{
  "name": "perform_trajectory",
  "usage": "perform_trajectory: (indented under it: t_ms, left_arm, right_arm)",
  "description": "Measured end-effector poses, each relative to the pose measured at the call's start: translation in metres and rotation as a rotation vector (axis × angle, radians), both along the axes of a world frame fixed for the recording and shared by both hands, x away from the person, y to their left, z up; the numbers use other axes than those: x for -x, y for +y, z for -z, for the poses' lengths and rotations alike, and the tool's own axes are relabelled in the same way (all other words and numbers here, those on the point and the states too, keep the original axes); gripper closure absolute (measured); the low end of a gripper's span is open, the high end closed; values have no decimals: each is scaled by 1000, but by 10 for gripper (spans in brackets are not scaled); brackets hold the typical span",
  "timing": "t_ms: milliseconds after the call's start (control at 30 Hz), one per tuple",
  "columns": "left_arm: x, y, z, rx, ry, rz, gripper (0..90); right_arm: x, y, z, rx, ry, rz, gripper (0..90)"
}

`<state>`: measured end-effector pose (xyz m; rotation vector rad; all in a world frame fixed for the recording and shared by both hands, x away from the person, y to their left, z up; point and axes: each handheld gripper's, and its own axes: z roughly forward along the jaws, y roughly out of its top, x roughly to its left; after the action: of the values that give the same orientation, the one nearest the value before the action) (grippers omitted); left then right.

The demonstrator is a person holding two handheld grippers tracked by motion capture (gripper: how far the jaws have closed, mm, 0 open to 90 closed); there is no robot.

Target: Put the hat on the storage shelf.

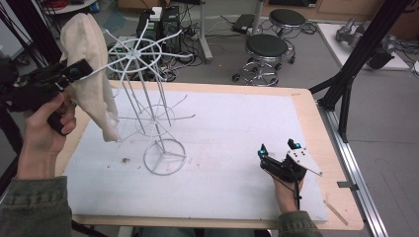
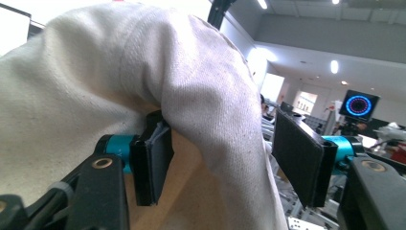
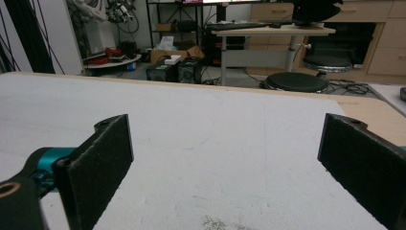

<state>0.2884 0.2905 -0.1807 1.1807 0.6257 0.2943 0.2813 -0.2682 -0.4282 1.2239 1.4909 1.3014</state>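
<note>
A cream cloth (image 1: 91,74) hangs over one upper arm of a white wire drying rack (image 1: 148,98) that stands on the white mat (image 1: 237,128). My left gripper (image 1: 79,69) is raised at the far left, at the cloth's upper part. In the left gripper view a fold of the cloth (image 2: 191,86) drapes over the left pad and falls between the jaws of the left gripper (image 2: 222,143), which stand wide apart and open. My right gripper (image 1: 277,147) rests low on the mat at the right. The right gripper (image 3: 225,153) is open with nothing between its jaws.
The rack's round base (image 1: 164,157) sits left of the mat's centre, with thin wire arms sticking out at mid height. Small crumbs (image 1: 125,160) lie left of it. Two black stools (image 1: 267,49) and a black stand leg (image 1: 356,59) are beyond the table.
</note>
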Motion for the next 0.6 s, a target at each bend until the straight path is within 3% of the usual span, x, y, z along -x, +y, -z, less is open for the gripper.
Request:
perform_trajectory:
  t_ms: [200, 333, 600]
  left_arm:
    - [6, 10, 3, 41, -22, -87, 306]
    - [9, 15, 6, 34, -38, -138, 295]
    - [19, 23, 10, 64, -86, -188, 257]
  right_arm:
    - [0, 0, 0, 2, -1, 0, 39]
    - [0, 0, 0, -1, 0, 0, 39]
    - [0, 0, 0, 1, -1, 1, 39]
